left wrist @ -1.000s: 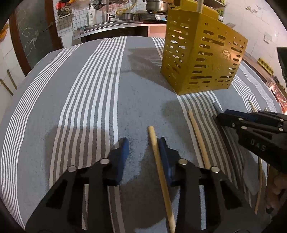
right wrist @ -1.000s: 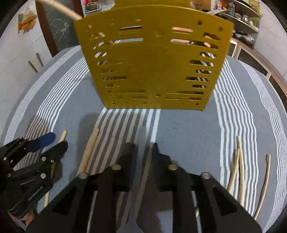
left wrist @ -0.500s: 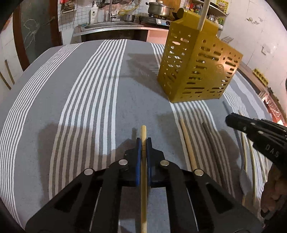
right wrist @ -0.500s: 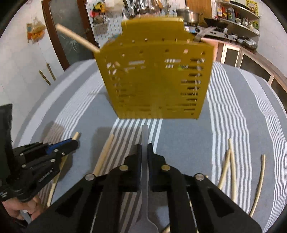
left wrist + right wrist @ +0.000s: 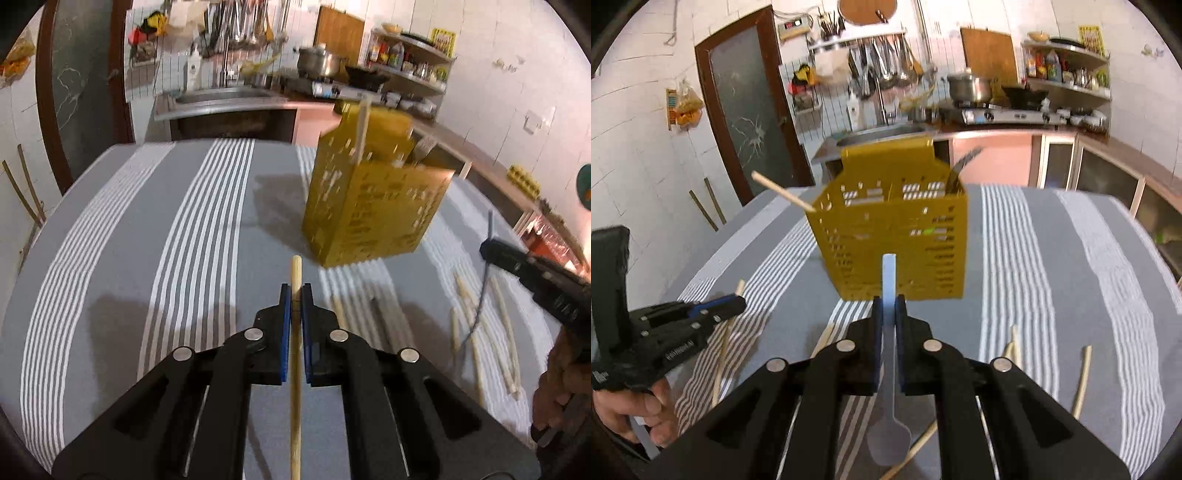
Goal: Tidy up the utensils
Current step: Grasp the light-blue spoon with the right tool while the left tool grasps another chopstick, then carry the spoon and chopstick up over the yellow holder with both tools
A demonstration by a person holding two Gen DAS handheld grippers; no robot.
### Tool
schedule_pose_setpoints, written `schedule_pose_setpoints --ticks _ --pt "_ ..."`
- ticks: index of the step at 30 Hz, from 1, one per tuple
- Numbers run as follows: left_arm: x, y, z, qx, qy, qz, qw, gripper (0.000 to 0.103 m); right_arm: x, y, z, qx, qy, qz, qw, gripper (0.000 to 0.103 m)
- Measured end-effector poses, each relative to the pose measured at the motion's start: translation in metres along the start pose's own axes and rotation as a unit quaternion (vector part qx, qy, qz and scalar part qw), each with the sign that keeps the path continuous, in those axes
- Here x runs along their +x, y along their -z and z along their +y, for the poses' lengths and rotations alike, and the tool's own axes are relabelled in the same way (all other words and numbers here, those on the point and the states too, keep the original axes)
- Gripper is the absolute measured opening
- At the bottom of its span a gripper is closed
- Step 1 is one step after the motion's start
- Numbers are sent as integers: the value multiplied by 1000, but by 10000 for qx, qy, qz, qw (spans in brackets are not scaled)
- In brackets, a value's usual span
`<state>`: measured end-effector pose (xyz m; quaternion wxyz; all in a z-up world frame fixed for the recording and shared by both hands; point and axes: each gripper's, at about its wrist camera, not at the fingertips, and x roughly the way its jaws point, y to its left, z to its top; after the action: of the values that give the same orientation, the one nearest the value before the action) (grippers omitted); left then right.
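Observation:
My left gripper (image 5: pixel 294 291) is shut on a wooden chopstick (image 5: pixel 295 373), lifted off the striped cloth, its tip pointing at the yellow perforated utensil holder (image 5: pixel 373 210). My right gripper (image 5: pixel 888 302) is shut on the handle of a metal spoon (image 5: pixel 889 417), bowl toward the camera, raised in front of the holder (image 5: pixel 894 236). One chopstick (image 5: pixel 783 192) and a fork stick out of the holder. In the right wrist view the left gripper (image 5: pixel 737 303) shows at the left with its chopstick; in the left wrist view the right gripper (image 5: pixel 489 251) shows at the right.
Several loose chopsticks (image 5: pixel 476 332) lie on the grey striped tablecloth (image 5: pixel 147 240) right of the left gripper, and more (image 5: pixel 1082 380) lie beside the right gripper. A kitchen counter with a sink (image 5: pixel 882 133) and stove stands behind the table.
The left gripper closed on the chopstick and lifted it off the cloth. The right gripper tightened on the spoon handle and raised it. Both views now sit higher above the table.

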<state>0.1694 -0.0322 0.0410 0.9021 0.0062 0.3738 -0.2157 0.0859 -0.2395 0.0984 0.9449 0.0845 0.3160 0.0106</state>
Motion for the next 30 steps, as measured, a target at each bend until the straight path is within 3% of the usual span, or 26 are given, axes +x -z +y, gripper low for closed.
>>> schedule_pose_setpoints --ticks 4,15,30 --pt "-25 -7 -6 66 85 -392 9992 4 -13 -1 -1 -18 9 -178 9998 7" --pt "-52 -26 -26 193 55 -742 9970 4 -50 -23 -6 -169 38 -673 9976 7" --pt "-88 -126 -76 284 319 -1878 9813 4 -78 -90 -14 -313 125 -1565 9871 7"
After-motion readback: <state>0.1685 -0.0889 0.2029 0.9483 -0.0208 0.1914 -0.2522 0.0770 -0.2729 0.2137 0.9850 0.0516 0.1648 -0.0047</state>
